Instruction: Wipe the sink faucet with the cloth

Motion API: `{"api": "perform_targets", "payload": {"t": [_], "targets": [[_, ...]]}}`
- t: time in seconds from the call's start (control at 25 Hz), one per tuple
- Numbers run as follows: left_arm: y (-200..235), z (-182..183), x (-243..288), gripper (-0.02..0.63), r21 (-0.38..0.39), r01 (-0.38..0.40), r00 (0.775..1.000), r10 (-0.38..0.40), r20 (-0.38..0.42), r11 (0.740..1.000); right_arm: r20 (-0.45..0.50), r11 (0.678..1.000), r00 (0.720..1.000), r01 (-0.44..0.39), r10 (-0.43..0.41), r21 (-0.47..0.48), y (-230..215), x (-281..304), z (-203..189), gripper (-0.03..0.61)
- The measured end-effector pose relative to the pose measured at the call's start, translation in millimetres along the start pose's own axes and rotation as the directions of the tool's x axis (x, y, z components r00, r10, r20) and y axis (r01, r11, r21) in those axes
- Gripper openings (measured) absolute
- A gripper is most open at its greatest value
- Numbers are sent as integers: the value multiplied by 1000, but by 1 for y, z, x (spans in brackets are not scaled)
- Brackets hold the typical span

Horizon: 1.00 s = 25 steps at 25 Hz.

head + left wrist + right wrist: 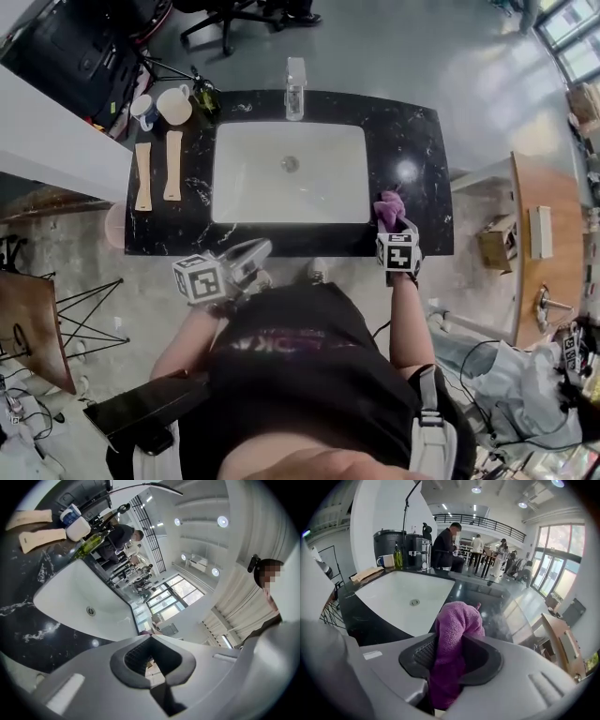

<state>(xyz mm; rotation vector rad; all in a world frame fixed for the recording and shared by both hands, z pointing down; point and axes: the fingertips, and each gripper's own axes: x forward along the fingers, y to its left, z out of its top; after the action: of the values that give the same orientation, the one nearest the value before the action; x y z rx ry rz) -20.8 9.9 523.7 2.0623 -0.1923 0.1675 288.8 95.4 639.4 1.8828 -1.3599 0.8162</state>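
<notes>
Fuzzy purple cloth (457, 620) bunched, seemingly clamped, right tool (457, 644).

The person wears a black, pink-lettered shirt (281, 342); the grey left gripper (259, 249) and right gripper (393, 225) carry marker cubes (199, 278).

Big open hall had a glossy grey floor (422, 47), tall windows (555, 545), round ceiling lights (222, 521) and a wooden table (527, 187).

Head view looks steeply down; both gripper views, low, share its sink (253, 192).
</notes>
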Motion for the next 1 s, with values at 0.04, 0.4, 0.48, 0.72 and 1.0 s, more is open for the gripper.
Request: {"api": "perform_targets", "payload": {"t": [0.04,0.4,0.48,0.72,1.0], "targets": [[3,1,-5,2,-8,-6,1000,6,9,1000,4,1000,1000,10,-10,6,-1,0,0,136],[24,7,-46,2,-35,5,1000,-4,15,999,354,987,929,-143,107,76,49,-54,86,100],[28,7,-56,2,-34,9,1000,-9,12,999,439,977,885,-203,155,66,72,-70,116,99],[38,9,-78,2,-45,25,1000,-24,17,999,510,966,823,-249,250,-72,130,-85,180,100],[46,24,-100,2,-60,-8,993,15,119,998,519,939,793,-191,320,-286,139,-77,279,100]]}}
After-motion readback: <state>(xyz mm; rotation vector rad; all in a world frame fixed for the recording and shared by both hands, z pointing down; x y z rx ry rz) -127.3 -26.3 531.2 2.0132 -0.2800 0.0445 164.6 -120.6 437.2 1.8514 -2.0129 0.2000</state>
